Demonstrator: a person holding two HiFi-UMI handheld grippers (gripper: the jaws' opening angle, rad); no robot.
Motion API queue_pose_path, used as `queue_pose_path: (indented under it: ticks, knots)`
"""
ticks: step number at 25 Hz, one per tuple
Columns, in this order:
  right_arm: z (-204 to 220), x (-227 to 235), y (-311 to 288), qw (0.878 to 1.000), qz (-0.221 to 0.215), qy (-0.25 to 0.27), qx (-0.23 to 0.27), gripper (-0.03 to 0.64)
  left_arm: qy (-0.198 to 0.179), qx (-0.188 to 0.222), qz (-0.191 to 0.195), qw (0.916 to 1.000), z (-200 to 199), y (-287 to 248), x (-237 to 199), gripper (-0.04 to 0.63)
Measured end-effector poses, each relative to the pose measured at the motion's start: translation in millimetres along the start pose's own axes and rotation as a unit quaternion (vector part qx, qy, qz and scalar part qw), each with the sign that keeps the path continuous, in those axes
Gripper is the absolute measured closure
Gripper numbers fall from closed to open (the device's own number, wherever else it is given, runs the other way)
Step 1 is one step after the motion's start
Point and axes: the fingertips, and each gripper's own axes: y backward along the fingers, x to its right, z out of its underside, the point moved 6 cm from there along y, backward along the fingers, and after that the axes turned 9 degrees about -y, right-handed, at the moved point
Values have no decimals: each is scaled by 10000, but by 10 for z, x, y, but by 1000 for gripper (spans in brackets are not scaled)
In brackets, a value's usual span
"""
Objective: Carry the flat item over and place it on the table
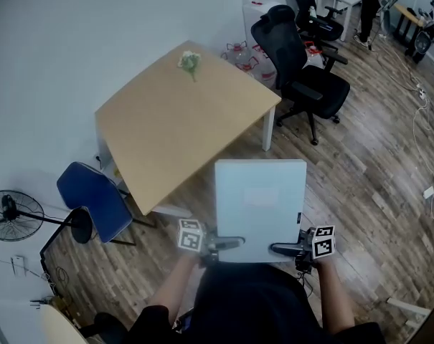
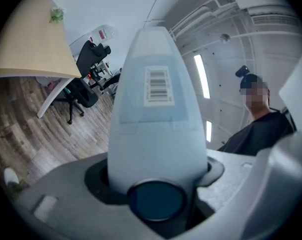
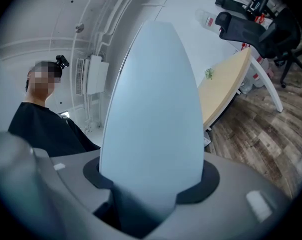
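The flat item [image 1: 260, 205] is a pale blue-white rectangular box, held level in front of me above the wooden floor. My left gripper [image 1: 227, 244] grips its near edge at the left and my right gripper [image 1: 285, 248] grips the same edge at the right. In the left gripper view the flat item [image 2: 155, 109] fills the middle and shows a barcode label. It rises between the jaws in the right gripper view too [image 3: 153, 109]. The light wood table [image 1: 181, 120] stands ahead and to the left, a short way beyond the item's far edge.
A small green sprig [image 1: 190, 62] lies near the table's far edge. A black office chair [image 1: 303, 70] stands right of the table, with water bottles [image 1: 242, 52] behind it. A blue chair [image 1: 95, 199] and a floor fan [image 1: 12, 213] are at the left.
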Motion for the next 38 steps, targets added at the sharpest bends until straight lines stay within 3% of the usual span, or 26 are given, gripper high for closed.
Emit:
queue_pose_path:
  ticks: [7,13,18,28,33,38]
  knots:
    - [-341,304,-20,9997,181,-98,164,313,93,-72,88,9999,-282,-54,-457,262]
    - [-899,682,-132,9983,388,-308,295,313,301,-137,270,9991,-727,-50,-1104,262]
    - [-1547,1041,-361,9977,469,-403,287,318,410,-98,305,9986,-1273,54,-1659,262]
    - [-3163,1533,-1100,9969,542,-518,237,324,413,-37,340,9986,-2733,481,-2679,264]
    - [-3677,1755,-1435,9954,696,-568,323,324,581,-38,420,9974,-3238,699,-3091,264]
    - [-3976,2015,-1672,9928,905,-586,516,315,632,-145,548,9964,-3503,848,-3513,264]
